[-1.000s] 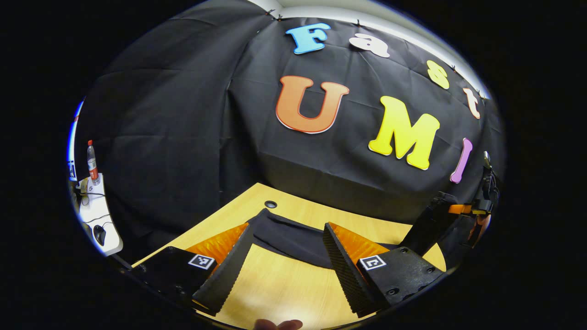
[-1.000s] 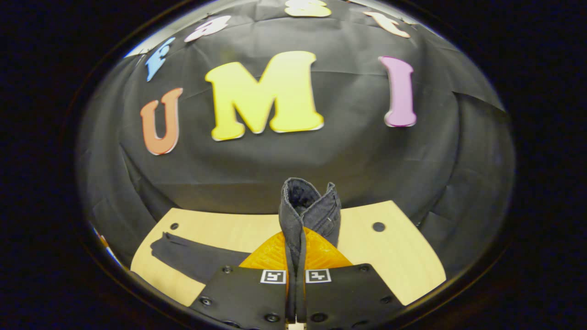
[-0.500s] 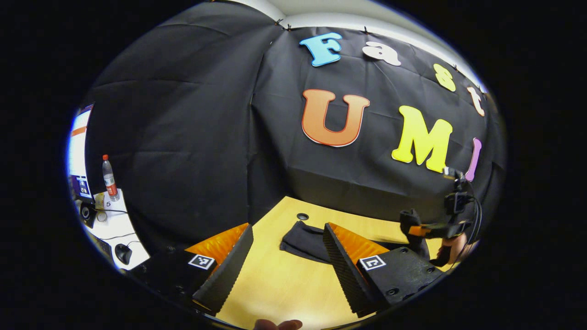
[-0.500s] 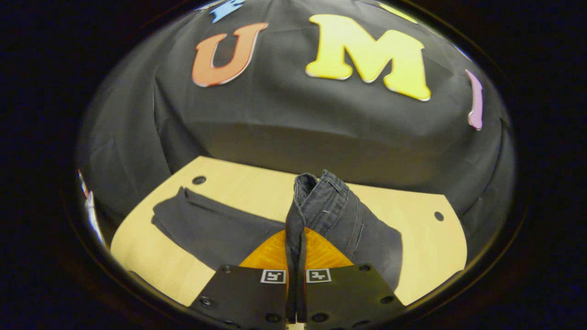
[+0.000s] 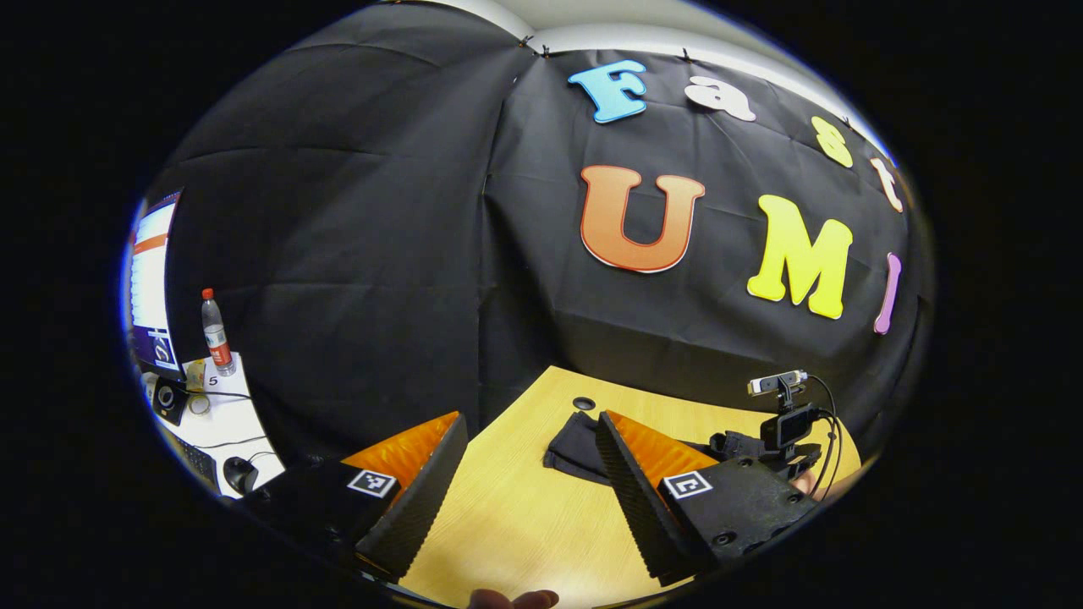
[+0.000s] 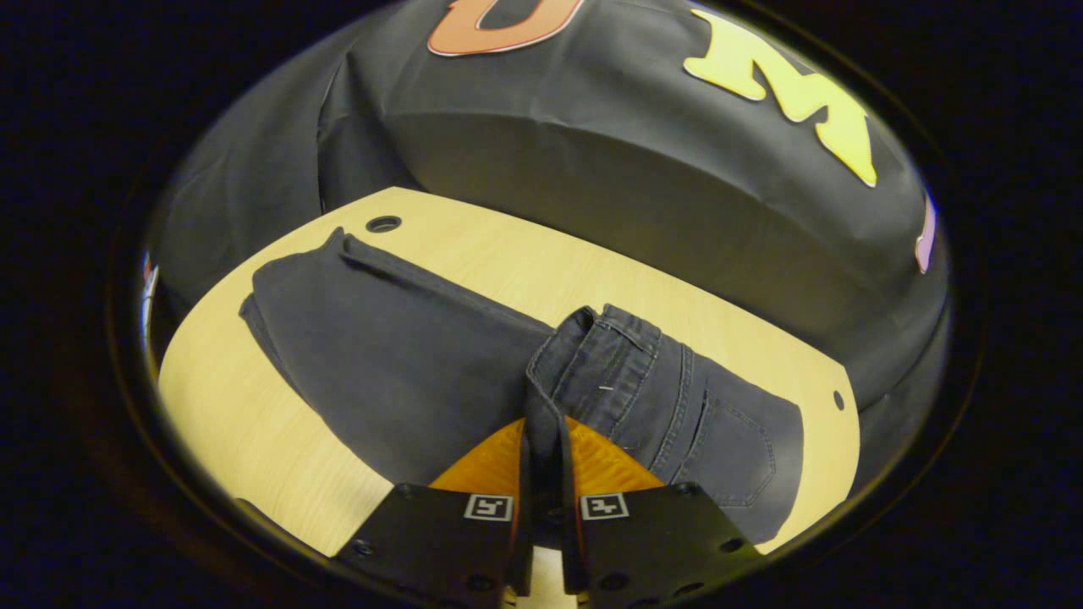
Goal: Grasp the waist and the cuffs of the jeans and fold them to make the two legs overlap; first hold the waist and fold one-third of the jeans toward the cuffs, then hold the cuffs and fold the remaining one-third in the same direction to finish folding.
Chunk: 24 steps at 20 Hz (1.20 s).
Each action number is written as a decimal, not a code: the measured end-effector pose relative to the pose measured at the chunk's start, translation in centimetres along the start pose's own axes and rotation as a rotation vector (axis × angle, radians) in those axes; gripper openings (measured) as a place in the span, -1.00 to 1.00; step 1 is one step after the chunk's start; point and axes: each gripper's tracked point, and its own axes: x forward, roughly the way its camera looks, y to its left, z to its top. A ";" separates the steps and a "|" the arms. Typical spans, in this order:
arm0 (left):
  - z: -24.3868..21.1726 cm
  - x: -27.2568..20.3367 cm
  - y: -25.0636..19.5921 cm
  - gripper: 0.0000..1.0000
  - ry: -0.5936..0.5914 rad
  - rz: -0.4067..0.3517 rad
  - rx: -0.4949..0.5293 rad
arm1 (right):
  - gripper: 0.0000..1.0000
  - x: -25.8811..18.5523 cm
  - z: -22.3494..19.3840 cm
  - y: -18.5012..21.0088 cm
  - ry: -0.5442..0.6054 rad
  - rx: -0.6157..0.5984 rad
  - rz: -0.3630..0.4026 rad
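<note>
Right gripper (image 6: 546,474): clamped on the waist (image 6: 584,355) of the jeans (image 6: 398,364), which rise just ahead of it.
Left gripper (image 5: 529,482): fingers apart, empty, over bare tabletop (image 5: 516,524); cuffs (image 5: 571,444) lie beyond it.
Done: legs appear overlapped.
In hand: waist fold toward cuffs.
Left: cuff-end fold.

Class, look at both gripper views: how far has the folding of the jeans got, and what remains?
Done: the jeans lie on the table with legs overlapped. In hand: the right tongs are shut on the waist, laying it over toward the cuffs. Left: release the waist, then fold the cuff end over; the left tongs hang open and empty.
</note>
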 end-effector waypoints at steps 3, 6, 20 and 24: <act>-0.1 0.6 0.1 0.97 -0.007 -0.002 0.012 | -0.14 -1.3 0.9 0.9 -0.017 0.022 0.075; -0.1 1.5 -0.5 0.96 -0.027 -0.038 0.009 | 0.43 -3.6 1.9 1.9 -0.054 0.005 0.131; -9.8 12.2 -2.7 0.97 0.218 -0.190 -0.522 | 0.96 -22.3 2.5 -14.0 -0.150 0.075 0.093; -13.9 16.1 -3.5 0.97 0.339 -0.170 -0.739 | 0.97 -24.7 0.6 -18.4 -0.123 0.174 0.042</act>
